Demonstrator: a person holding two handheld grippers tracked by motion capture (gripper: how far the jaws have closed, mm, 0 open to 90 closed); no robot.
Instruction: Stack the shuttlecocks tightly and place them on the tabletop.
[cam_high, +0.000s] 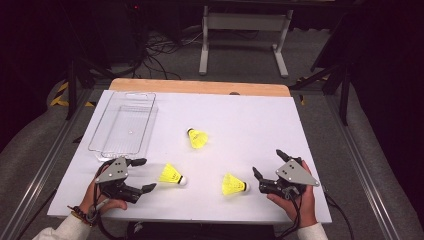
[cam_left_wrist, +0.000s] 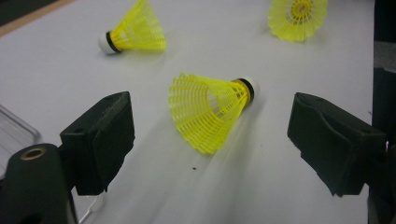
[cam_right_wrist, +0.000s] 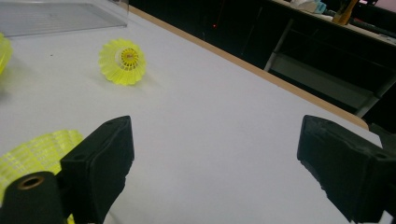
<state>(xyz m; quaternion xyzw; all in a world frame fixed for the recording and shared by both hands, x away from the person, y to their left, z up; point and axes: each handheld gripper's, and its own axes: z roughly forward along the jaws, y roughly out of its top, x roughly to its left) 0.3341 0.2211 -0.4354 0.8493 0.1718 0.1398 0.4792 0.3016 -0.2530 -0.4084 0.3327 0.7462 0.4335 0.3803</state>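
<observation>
Left gripper view: nearest shuttlecock (cam_left_wrist: 212, 109) lies ahead, between the spread jaws, untouched.
Right gripper (cam_high: 270, 167): jaws released, holding nothing.
Room: bare table (cam_high: 260, 125) beyond.

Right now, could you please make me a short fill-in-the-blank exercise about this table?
1. The number of yellow shuttlecocks on the table is ____.
2. The clear tray holds ____.
3. The left gripper has its jaws ____.
4. The shuttlecock nearest it lies on its ____.

Missing words: three; nothing; open; side
</observation>
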